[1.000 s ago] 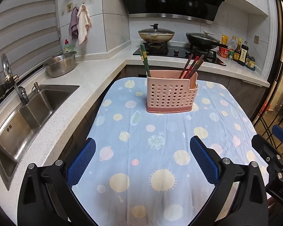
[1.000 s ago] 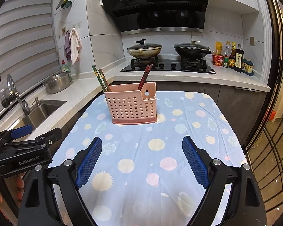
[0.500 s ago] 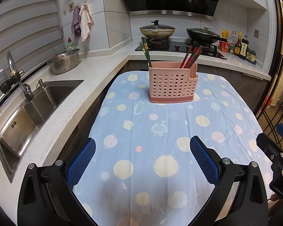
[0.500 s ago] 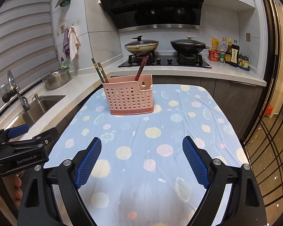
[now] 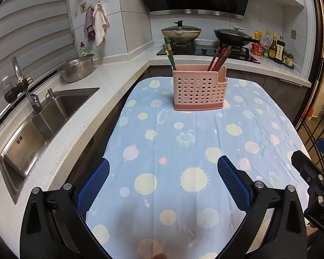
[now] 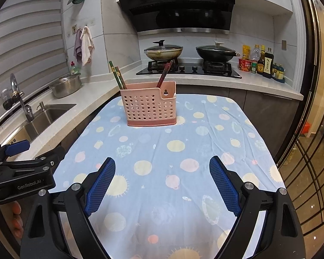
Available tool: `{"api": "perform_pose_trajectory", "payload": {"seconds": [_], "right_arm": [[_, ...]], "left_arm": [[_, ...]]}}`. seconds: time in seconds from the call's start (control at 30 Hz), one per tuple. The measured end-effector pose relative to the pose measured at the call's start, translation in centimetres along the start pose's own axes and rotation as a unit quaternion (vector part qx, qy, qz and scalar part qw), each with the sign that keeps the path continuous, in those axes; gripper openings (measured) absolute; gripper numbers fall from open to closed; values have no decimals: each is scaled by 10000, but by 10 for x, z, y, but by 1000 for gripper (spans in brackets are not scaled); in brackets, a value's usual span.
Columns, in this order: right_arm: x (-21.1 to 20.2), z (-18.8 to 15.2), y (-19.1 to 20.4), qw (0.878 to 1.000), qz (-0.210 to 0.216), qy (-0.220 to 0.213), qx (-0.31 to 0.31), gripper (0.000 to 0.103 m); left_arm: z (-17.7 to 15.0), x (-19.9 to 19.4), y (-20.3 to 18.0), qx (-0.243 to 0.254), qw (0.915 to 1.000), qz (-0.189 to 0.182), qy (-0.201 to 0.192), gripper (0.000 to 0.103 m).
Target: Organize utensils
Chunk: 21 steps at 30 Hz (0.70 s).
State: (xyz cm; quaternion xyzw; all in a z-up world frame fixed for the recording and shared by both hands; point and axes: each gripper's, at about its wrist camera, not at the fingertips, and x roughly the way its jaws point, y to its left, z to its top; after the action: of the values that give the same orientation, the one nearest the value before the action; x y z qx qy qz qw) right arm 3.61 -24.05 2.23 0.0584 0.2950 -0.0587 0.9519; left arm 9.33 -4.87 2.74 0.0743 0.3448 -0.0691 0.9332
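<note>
On the far left, well outside the left gripper's (image 5: pixel 163 183) reach, a steel sink (image 5: pixel 41 120) is set into the white counter, with a tap (image 5: pixel 21 82) at its back edge and a metal bowl (image 5: pixel 76 70) beyond it. The left gripper's jaws are spread wide with nothing between them, hovering over the near part of a table under a blue cloth (image 5: pixel 183 151) printed with suns and planets. Straight ahead of these jaws, well apart, stands a pink holed basket (image 5: pixel 198 87) near the far end of the cloth. Green chopsticks (image 5: pixel 169 51) lean out of its left side and red chopsticks (image 5: pixel 220 57) out of its right side. Behind it two lidded pans (image 5: pixel 181 31) sit on the stove, with sauce bottles (image 5: pixel 274 47) to their right. The right gripper (image 6: pixel 162 185) is likewise spread wide and empty above the cloth, the basket ahead and slightly left of its jaws.
</note>
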Motion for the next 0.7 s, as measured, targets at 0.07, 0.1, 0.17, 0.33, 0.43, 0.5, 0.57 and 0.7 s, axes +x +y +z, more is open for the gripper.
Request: {"api": "perform_pose_trajectory", "payload": {"seconds": [0.07, 0.1, 0.17, 0.33, 0.43, 0.5, 0.57, 0.7], "right_arm": [[0, -1, 0, 10000, 33, 16, 13, 90], [1, -1, 0, 10000, 68, 35, 41, 97], [2, -1, 0, 9999, 91, 51, 70, 96], [3, -1, 0, 9999, 68, 69, 47, 96], [5, -1, -1, 10000, 43, 63, 48, 96], [5, -1, -1, 10000, 0, 53, 29, 96], [6, -2, 0, 10000, -61, 21, -29, 96], [7, -3, -1, 10000, -78, -32, -16, 96]], "left_arm": [[-1, 1, 0, 3, 10000, 21, 13, 96], [-1, 1, 1, 0, 10000, 27, 14, 96], [-2, 1, 1, -5, 10000, 51, 13, 96], [-1, 2, 2, -3, 10000, 81, 14, 96], [-1, 2, 2, 6, 10000, 97, 12, 96], [0, 3, 2, 18, 9999, 104, 3, 96], [1, 3, 1, 42, 9999, 116, -11, 96], [1, 4, 1, 28, 9999, 123, 7, 96]]}}
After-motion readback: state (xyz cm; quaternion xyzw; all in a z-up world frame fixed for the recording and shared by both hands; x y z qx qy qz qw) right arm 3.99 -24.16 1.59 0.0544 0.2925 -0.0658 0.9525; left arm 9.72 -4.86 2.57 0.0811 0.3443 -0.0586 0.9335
